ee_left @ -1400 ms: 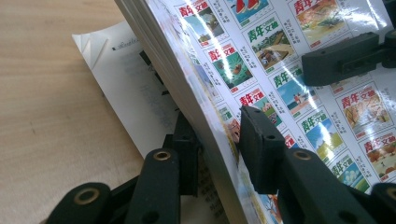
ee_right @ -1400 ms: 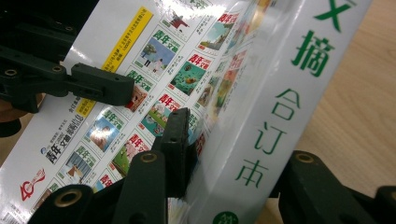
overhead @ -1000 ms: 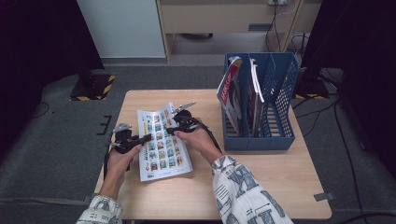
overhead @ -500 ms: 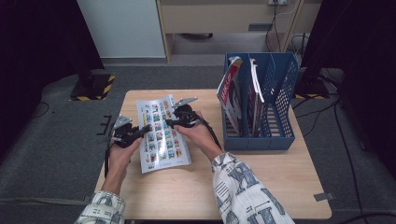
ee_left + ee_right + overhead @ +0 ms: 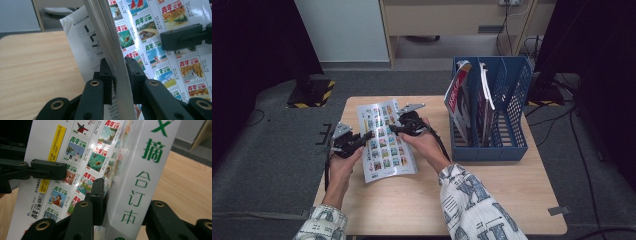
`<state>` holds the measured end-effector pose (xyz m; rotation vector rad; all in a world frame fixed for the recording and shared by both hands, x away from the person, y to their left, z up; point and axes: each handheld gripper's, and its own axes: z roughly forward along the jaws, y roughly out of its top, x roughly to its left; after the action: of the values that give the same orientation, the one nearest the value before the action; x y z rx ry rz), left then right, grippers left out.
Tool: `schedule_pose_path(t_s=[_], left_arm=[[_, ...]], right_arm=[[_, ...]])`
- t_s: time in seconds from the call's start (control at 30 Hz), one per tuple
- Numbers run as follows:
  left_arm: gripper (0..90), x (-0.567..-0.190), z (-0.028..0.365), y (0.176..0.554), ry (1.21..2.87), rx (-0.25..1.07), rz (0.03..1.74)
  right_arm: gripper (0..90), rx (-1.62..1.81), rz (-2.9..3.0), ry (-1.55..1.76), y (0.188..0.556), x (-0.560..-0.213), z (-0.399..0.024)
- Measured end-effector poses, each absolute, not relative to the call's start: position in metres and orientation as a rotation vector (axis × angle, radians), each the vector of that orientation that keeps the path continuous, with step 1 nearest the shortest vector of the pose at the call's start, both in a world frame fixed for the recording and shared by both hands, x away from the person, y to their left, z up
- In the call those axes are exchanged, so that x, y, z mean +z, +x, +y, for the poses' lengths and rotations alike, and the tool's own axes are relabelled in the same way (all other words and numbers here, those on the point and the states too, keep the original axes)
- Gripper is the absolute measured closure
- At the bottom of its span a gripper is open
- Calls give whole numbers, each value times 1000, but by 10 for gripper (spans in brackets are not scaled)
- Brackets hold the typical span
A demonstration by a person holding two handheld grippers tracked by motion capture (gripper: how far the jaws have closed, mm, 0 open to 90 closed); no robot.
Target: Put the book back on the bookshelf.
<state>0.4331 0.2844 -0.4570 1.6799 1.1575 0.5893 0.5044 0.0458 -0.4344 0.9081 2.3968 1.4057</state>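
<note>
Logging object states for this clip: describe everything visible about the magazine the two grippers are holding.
The magazine is a thick, glossy bound volume; its cover shows a grid of small colourful cover pictures, its white spine green Chinese characters. It is raised at an angle above the wooden table, left of the blue file rack. The left gripper clamps its page edge, jaws having just closed; the right gripper clamps its spine side.

The right gripper (image 5: 117,195) clamps a magazine's (image 5: 82,157) white spine; the left gripper (image 5: 47,170) grips its far edge.
</note>
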Motion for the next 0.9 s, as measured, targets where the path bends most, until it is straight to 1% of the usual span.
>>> schedule_pose_path(t_s=[0.13,0.27,0.57,0.9], left_arm=[[773,-449,280,435,1678,665,1121],[777,-447,278,436,1676,700,1106],[782,-453,279,427,1640,713,1095],[776,-455,278,420,1651,722,1079]], right_arm=[[693,1444,2354,888,505,-430,43],[697,1476,2311,849,504,-427,42],[698,1490,2306,806,499,-429,39],[701,1503,2311,771,490,-429,35]])
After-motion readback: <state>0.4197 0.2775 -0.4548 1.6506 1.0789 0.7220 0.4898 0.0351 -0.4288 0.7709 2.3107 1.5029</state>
